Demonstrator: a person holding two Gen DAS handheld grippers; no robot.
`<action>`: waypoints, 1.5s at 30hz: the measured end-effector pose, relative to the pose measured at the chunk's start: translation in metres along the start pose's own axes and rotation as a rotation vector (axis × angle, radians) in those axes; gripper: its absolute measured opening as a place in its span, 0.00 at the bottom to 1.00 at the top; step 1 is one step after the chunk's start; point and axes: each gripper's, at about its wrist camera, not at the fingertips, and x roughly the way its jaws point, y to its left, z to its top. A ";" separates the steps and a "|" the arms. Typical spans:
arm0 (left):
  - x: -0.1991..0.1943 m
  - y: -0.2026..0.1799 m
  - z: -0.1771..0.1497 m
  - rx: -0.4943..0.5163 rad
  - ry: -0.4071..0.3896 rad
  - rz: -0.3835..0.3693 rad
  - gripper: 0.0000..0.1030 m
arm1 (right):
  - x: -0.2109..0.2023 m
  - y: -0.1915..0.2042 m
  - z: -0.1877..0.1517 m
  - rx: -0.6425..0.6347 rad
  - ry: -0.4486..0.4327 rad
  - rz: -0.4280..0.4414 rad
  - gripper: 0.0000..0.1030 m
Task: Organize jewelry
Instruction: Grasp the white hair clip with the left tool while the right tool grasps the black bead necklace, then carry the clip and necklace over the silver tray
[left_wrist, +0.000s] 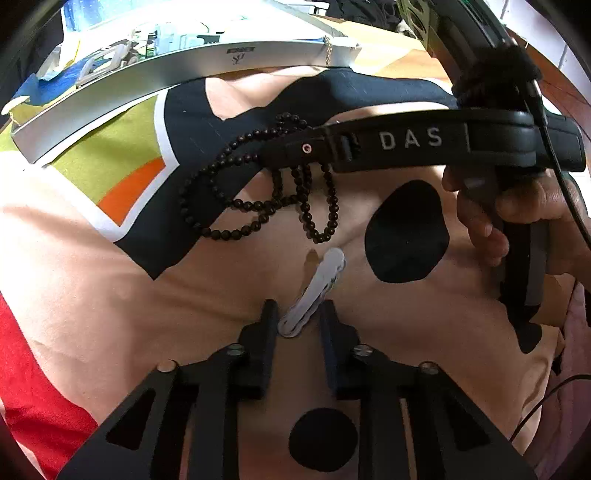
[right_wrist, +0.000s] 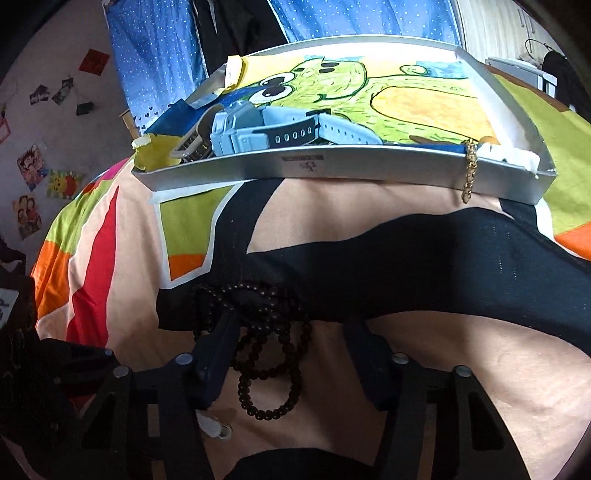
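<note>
A dark beaded necklace (left_wrist: 258, 199) lies in loops on the patterned bedsheet. My right gripper (right_wrist: 291, 325) is open, its fingers on either side of the beads (right_wrist: 269, 369); in the left wrist view its black body (left_wrist: 424, 142) reaches over the necklace. A white chain bracelet (left_wrist: 314, 291) lies on the sheet between the fingers of my left gripper (left_wrist: 297, 310), which stands open around its near end. A white tray (right_wrist: 332, 166) behind holds a light blue watch (right_wrist: 258, 129), and a gold chain (right_wrist: 469, 170) hangs over its front rim.
The tray (left_wrist: 110, 96) sits at the far side of the bed, on a green cartoon drawing (right_wrist: 369, 88). Blue dotted curtains (right_wrist: 155, 55) and a wall with pictures (right_wrist: 33, 166) lie behind. A hand (left_wrist: 517, 214) holds the right gripper's handle.
</note>
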 end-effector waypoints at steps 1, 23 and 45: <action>0.001 0.000 0.000 0.005 0.003 0.000 0.13 | 0.001 0.000 0.000 0.003 0.002 -0.004 0.46; -0.049 0.015 0.019 -0.232 -0.150 0.103 0.08 | -0.029 0.014 0.009 -0.040 -0.086 -0.058 0.09; -0.063 0.059 0.182 -0.311 -0.371 0.204 0.08 | -0.094 -0.040 0.097 0.069 -0.457 -0.102 0.09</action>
